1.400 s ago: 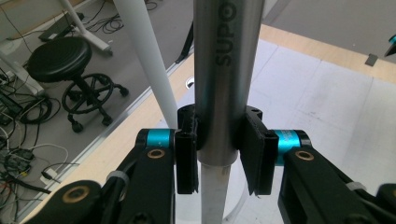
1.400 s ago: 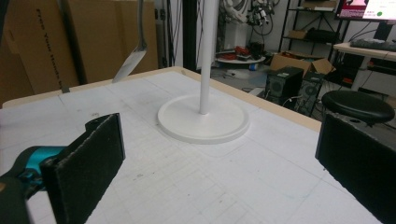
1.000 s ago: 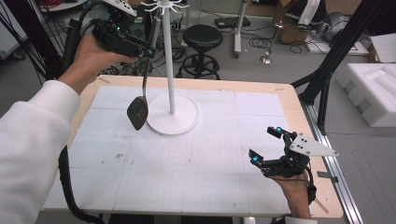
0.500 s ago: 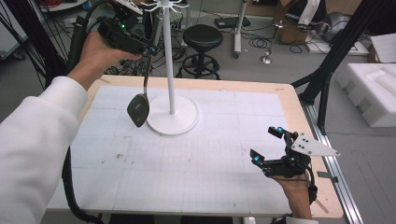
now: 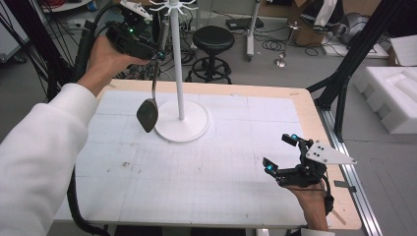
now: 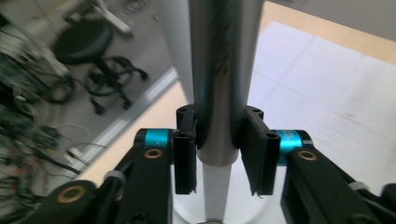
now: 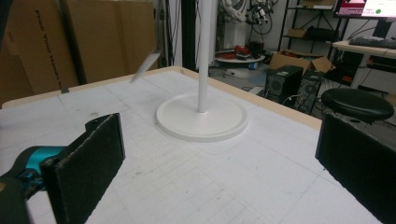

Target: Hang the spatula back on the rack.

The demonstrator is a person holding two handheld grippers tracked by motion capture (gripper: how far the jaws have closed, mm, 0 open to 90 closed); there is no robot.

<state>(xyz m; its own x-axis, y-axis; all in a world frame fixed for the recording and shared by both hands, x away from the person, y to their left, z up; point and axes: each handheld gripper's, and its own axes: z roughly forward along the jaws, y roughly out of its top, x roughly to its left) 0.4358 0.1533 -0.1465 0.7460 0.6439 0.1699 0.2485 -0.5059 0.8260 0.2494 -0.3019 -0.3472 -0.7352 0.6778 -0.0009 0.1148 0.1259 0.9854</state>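
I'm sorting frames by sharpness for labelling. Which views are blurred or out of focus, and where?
High view: fairly sharp, soft even light, the spatula readable. Left gripper view: the metal handle sits so close that it is soft, with a streaky sheen; the background is smeared. Right gripper view: the stand is clear, but the spatula at upper left is a pale blur.

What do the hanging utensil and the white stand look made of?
Utensil: handle probably polished steel, judging by its mirror-like streaks in the left gripper view; the dark head looks matte, maybe plastic or silicone. Stand: smooth uniform white, painted metal or plastic, unclear which.
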